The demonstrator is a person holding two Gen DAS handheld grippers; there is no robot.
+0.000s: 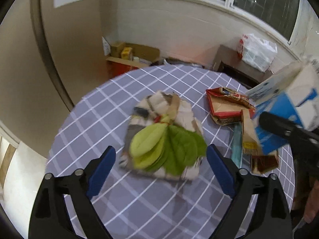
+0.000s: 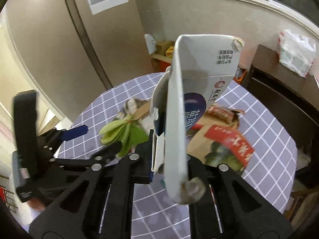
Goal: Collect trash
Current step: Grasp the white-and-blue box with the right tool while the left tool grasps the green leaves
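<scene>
**Paper, cloth and plastic**

The tabletop (image 1: 139, 199) wears matt checked cloth. The milk carton (image 2: 179, 119) is smooth coated card, its corners frayed. The red packaging (image 1: 225, 107) is creased, slightly glossy cardboard. The leaves (image 1: 169, 151) look soft and matt. The left gripper (image 1: 161, 165) is matt black plastic with blue pads (image 1: 101, 171).

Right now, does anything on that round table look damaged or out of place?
Yes. The red snack box lies torn open and flattened on the checked tablecloth. A bundle of green leaves sits on crumpled paper, odd among packaging. The right gripper holds a white and blue carton with its flaps torn open.
</scene>
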